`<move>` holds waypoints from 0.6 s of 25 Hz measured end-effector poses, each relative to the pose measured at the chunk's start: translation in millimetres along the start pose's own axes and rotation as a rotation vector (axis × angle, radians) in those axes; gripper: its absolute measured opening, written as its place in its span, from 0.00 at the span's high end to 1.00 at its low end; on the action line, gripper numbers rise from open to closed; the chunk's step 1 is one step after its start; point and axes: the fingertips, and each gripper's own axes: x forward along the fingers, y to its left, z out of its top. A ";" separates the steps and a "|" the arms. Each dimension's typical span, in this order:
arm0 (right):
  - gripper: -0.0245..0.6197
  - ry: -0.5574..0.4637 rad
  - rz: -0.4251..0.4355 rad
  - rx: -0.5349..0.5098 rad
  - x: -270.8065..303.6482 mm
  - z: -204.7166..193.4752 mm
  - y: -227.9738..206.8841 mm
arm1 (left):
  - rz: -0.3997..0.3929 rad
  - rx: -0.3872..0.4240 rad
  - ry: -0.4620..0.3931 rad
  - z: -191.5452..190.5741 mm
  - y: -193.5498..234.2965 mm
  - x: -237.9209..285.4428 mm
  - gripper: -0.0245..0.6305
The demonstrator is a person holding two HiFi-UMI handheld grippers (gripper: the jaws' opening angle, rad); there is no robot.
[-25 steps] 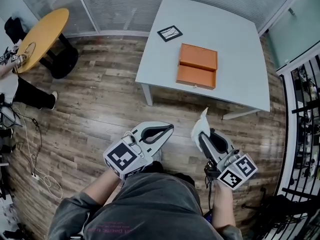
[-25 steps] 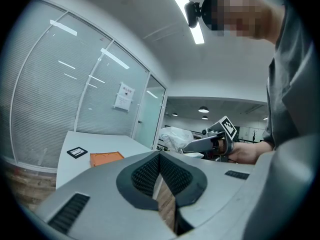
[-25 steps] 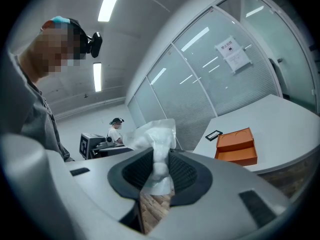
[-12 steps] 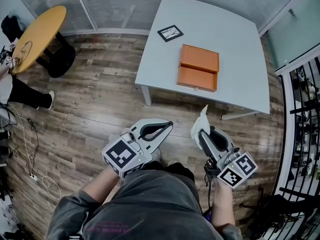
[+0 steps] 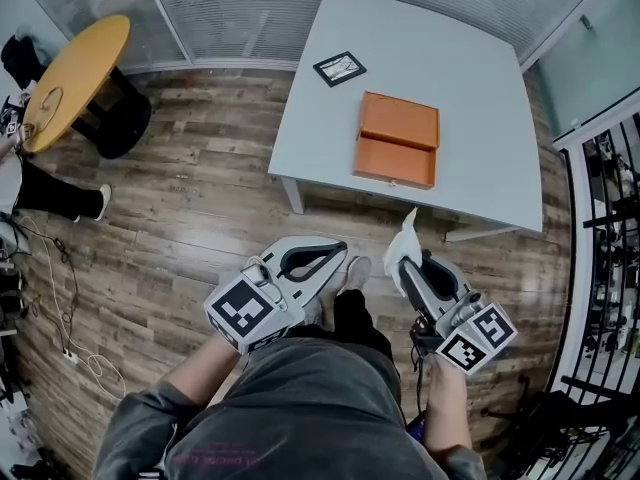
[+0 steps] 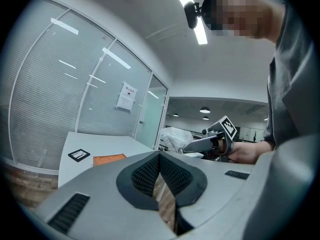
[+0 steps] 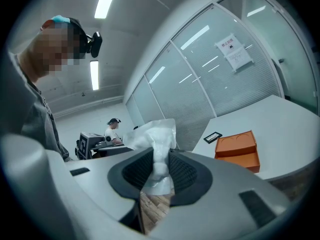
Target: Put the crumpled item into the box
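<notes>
The orange box (image 5: 398,136) lies open on the grey table (image 5: 470,58), well ahead of both grippers. My right gripper (image 5: 403,266) is shut on the crumpled item (image 5: 404,243), a white plastic wad that sticks out past the jaw tips. The right gripper view shows the crumpled item (image 7: 155,139) pinched between the dark pads, with the box (image 7: 237,149) far off at the right. My left gripper (image 5: 338,252) is shut with nothing in it. In the left gripper view its pads meet at the tip (image 6: 159,155), and the box (image 6: 109,159) is small at the left.
A black marker card (image 5: 339,68) lies on the table behind the box. A round yellow table (image 5: 75,73) and a person's leg (image 5: 60,193) are at the left, cables (image 5: 70,318) run over the wood floor, and a black rack (image 5: 610,228) stands at the right.
Both grippers have moved a little towards the table, keeping their spacing. A shoe of the person who holds them now shows between the grippers. The grip on the crumpled item is unchanged.
</notes>
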 end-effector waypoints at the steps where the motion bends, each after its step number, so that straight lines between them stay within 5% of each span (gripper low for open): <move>1: 0.81 0.000 0.001 0.001 0.8 2.0 -4.5 | 0.002 -0.001 0.004 0.3 1.7 3.8 0.94; 15: 0.81 0.039 0.061 0.007 35.5 24.6 -76.5 | 0.066 -0.020 0.049 1.8 46.0 64.3 0.94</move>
